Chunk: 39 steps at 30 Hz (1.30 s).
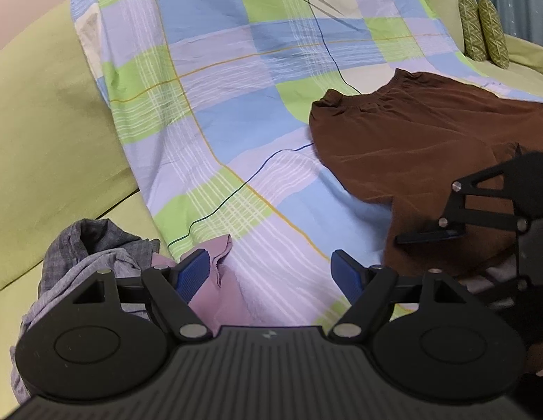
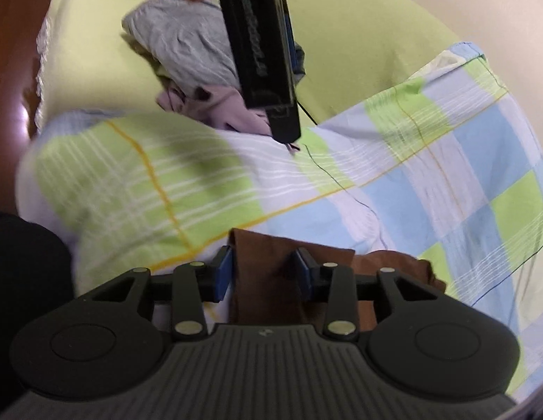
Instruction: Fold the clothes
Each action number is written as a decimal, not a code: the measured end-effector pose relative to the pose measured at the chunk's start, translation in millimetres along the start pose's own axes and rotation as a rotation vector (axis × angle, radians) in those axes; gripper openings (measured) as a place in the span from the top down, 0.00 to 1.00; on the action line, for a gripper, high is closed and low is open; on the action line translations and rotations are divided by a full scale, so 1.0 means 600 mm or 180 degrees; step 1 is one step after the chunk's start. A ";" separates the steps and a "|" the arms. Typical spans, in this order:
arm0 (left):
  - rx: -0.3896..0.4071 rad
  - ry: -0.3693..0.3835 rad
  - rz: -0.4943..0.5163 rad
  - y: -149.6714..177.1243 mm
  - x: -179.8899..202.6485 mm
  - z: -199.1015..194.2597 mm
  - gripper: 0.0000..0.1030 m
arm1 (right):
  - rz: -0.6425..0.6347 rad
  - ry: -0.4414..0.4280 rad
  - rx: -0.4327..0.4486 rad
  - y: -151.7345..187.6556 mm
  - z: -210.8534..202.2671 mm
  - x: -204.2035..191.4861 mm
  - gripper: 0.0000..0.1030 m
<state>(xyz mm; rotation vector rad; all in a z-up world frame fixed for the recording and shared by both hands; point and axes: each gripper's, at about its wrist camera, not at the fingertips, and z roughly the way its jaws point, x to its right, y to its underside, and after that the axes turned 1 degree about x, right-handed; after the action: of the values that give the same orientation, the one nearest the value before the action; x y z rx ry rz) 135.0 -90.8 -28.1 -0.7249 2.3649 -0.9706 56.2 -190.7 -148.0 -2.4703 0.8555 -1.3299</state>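
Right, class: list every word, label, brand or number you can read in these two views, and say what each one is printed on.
No text can be read for certain.
Embossed lettering runs along the black body of the left tongs in the right wrist view: too blurred to read.
A small pale mark sits on the left tongs' ribbed base in the left wrist view: a symbol, not letters.
The brown garment, checked sheet and grey clothes show no print.

The checked sheet [image 1: 257,112] is viewed closely from its near edge by the left wrist. It is crossed from the opposite side by the right wrist. The grey clothes pile [image 2: 187,45] is shared.
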 end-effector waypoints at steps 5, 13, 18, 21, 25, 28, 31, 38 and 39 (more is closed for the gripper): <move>0.0076 0.0097 0.0207 -0.012 0.008 0.022 0.25 | 0.0604 -0.0058 0.0287 0.019 -0.052 0.064 0.99; 0.0353 0.0255 0.0974 -0.083 0.027 0.101 0.25 | 0.2093 -0.0455 0.0784 0.087 -0.161 0.241 0.98; 0.0593 0.0397 0.1765 -0.129 0.065 0.172 0.26 | 0.2569 -0.0435 0.0919 0.150 -0.213 0.331 0.98; 0.0623 0.0459 0.2343 -0.152 0.090 0.224 0.29 | 0.2743 -0.0506 0.0908 0.180 -0.222 0.358 0.98; 0.0715 0.0569 0.3032 -0.174 0.116 0.282 0.39 | 0.2838 -0.0650 0.0875 0.207 -0.219 0.362 0.98; 0.0699 0.0583 0.3500 -0.173 0.132 0.312 0.67 | 0.2934 -0.0755 0.0816 0.231 -0.208 0.358 0.98; 0.0493 0.0549 0.3922 -0.169 0.143 0.322 0.92 | 0.3045 -0.0827 0.0723 0.250 -0.193 0.349 0.98; 0.0310 0.0658 0.3588 -0.312 0.170 0.236 0.94 | 0.3516 -0.0896 0.1089 0.310 -0.256 0.356 0.98; 0.0306 0.0653 0.3540 -0.344 0.183 0.227 0.94 | 0.3637 -0.0779 0.1209 0.329 -0.282 0.368 0.98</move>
<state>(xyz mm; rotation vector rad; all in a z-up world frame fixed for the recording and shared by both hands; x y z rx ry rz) 195.0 -351.4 13.4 0.7294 2.3038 -0.6258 -65.5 -463.8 16.6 -1.3544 1.4302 -0.6460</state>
